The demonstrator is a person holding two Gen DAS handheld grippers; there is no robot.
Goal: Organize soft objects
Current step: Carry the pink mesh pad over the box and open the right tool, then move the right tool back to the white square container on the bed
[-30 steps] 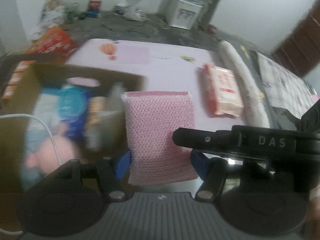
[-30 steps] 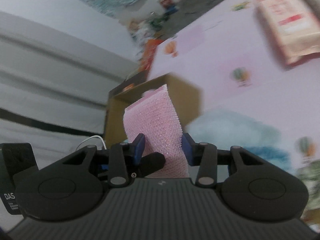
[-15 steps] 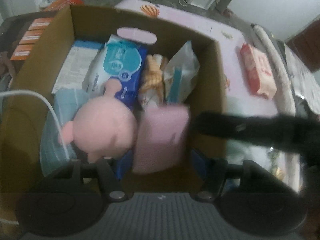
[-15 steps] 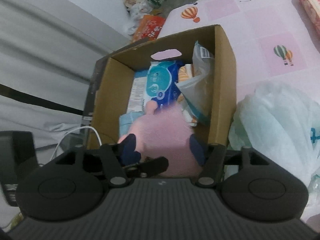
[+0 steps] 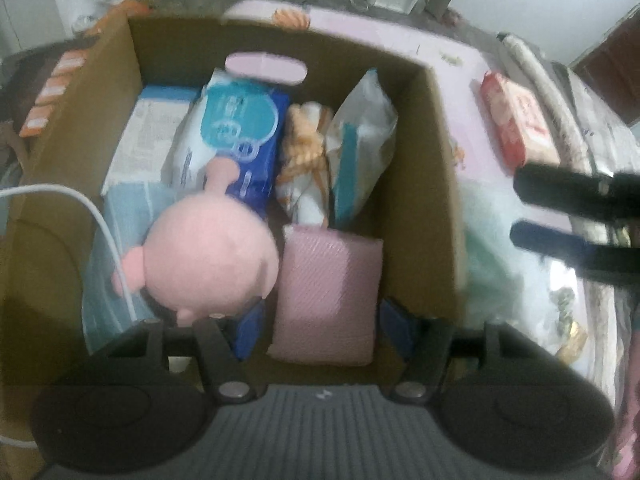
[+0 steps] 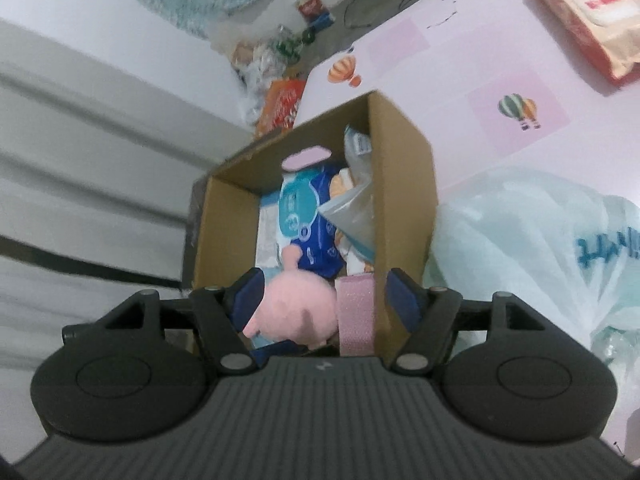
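A pink sponge [image 5: 328, 296] stands on edge in the near right corner of the cardboard box [image 5: 420, 208], beside a pink plush toy [image 5: 208, 256]. My left gripper [image 5: 322, 328] is shut on the sponge, pointing steeply down into the box. My right gripper [image 6: 324, 300] hangs outside the box's right wall, and its jaws are opening with nothing between them. Its dark fingers [image 5: 568, 190] show at the right of the left wrist view. From the right wrist view the sponge [image 6: 356, 312] and plush [image 6: 296, 308] lie beyond the pads, inside the box [image 6: 400, 184].
The box also holds a blue wipes pack [image 5: 236, 132], a striped cloth and a clear bag. A pale green plastic bag [image 6: 520, 248] lies right of the box. A red and white wipes pack [image 6: 588, 12] rests on the pink tablecloth. A white cable [image 5: 100, 216] crosses the box's left side.
My left gripper carried the sponge from above the tablecloth over the box and down into it. My right gripper let go of the sponge, opened wider and drew away to the right.
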